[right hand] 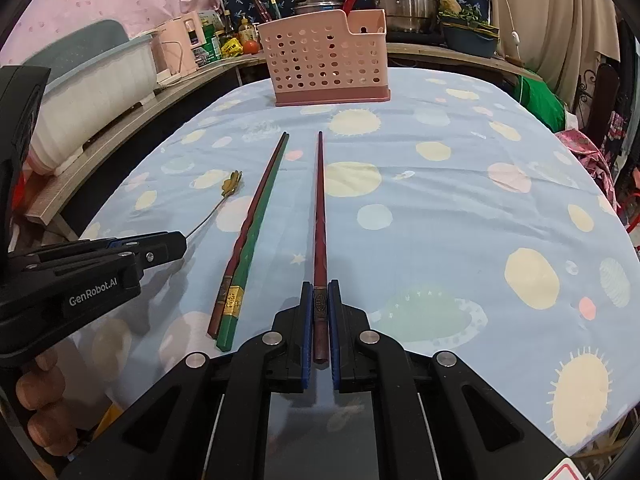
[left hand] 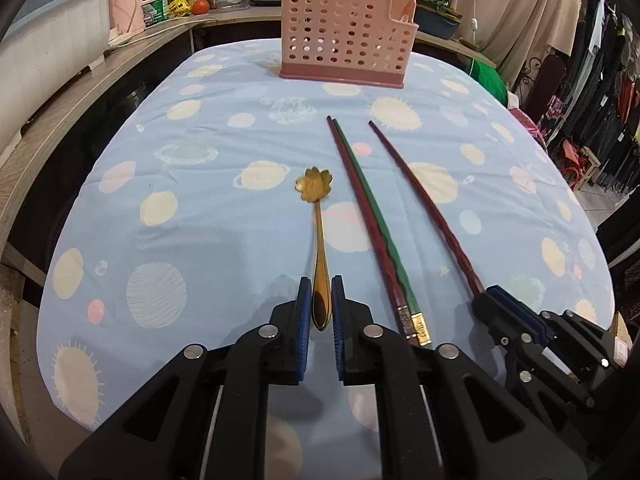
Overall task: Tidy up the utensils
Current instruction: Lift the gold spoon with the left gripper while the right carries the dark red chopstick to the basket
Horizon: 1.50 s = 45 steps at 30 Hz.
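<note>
While the pink perforated plastic utensil caddy (left hand: 343,34) waits at the far end of the planet-print blue tablecloth (left hand: 200,152), both tools are at the pickup step: the right gripper (right hand: 320,286) is pinched narrowly around a dark red chopstick (right hand: 320,208), the left gripper (left hand: 321,282) around the gold flower-bowled spoon's (left hand: 318,220) handle. Next, judging by this, comes lifting both and carrying them to the caddy; a paired red-and-green chopstick set (left hand: 368,216) lies between.

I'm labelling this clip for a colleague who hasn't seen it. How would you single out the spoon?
On the blue planet-print tablecloth, in front of the pink perforated holder, look left of the three chopsticks. The spoon is the only gold piece, with a flower-shaped bowl, its handle between the left gripper fingers.
</note>
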Motion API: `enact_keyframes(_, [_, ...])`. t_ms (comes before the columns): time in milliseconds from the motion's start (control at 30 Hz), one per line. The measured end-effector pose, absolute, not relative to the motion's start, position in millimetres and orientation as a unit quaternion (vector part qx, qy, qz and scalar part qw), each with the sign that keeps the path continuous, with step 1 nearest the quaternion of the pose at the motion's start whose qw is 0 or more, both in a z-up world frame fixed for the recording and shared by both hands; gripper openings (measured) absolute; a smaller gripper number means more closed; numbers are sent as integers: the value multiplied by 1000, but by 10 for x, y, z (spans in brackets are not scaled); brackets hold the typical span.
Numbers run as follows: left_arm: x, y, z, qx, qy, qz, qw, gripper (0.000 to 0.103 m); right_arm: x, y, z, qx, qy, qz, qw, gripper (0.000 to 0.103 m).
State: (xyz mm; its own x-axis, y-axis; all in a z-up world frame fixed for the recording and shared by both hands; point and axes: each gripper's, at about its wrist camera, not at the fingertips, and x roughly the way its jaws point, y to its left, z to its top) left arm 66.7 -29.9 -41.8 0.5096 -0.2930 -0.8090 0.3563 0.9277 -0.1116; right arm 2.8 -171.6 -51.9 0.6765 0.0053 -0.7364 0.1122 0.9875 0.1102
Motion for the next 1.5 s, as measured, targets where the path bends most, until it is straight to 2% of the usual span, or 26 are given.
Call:
enact_keyframes(267, [703,-218,-115,4,447,-195,873,8,35,-1811,-273,103,381,-20,919,7])
enact_keyframes(300, [713,-211,-71,1,445,-196,874,3,38,-1830,-234,108,377,-19,920,7])
enact_keyframes(367, [732,-202,-11,-2,442,-195,875,1,42,-1870,-141,113,366,-20,923,7])
enact_keyframes(1000, [1008,-175,480,-13,423,-202,883,1,292,-2309,643,149,279,-21,949,7])
enact_keyframes(1500, [1525,-321,922,-5,400,-202,894,1,772,-2508,1147,142,225,-11,964,7])
